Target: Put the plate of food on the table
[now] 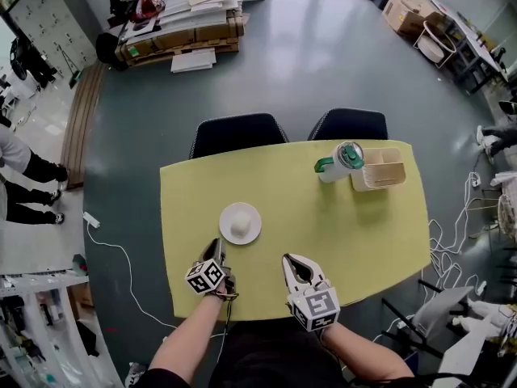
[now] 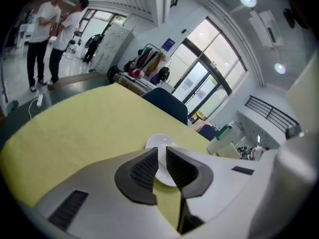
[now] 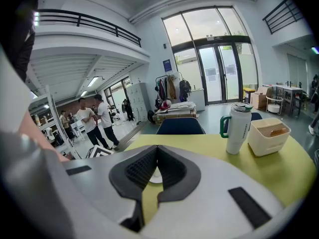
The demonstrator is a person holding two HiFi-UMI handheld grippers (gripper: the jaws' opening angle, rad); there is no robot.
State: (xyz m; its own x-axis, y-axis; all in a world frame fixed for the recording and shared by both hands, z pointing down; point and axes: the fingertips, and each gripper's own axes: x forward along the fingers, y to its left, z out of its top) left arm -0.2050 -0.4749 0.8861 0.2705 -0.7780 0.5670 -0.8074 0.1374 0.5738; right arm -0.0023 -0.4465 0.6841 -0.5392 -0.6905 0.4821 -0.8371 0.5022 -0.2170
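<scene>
yellow table (image 1: 347, 241) bears plate (image 1: 242, 208), tumbler (image 1: 339, 162), beige box (image 1: 376, 186).

Saw the left gripper (image 2: 162, 149) with jaws narrowly apart, gripping nothing; glimpsed a white plate (image 2: 160, 140) beyond the gap on the yellow bench (image 2: 89, 123), a green-handled tumbler (image 2: 219, 142) near its far right edge.

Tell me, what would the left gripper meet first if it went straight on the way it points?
Probably the white plate, lying just beyond the left gripper's open jaws; depth is unclear.
</scene>
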